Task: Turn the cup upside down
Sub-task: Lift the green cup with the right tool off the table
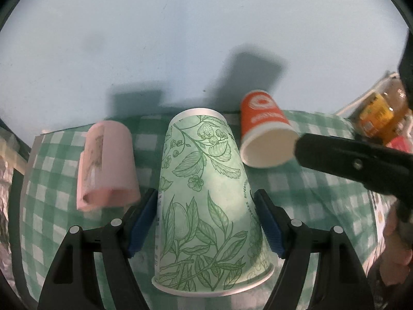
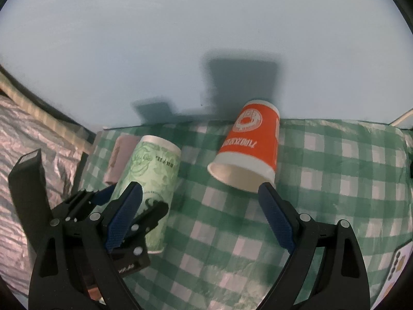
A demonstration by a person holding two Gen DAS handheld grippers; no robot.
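Green cup point(image 1: 206, 201) sits mouth-down, axis vertical, mid checked cloth point(image 1: 322, 193), between the parted left gripper point(image 1: 206, 222) pads, apparently not squeezed. Pink cup point(image 1: 108, 162) just left. Orange cup point(image 2: 247, 149) tilted, rim toward wide-open, empty right gripper point(image 2: 201, 217).

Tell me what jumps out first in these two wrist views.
The green leaf-print cup stands upside down on the checked cloth, between the left gripper fingers. Behind it to the right, the orange cup is tipped, mouth showing, ahead of the open right gripper. A pink cup sits left.
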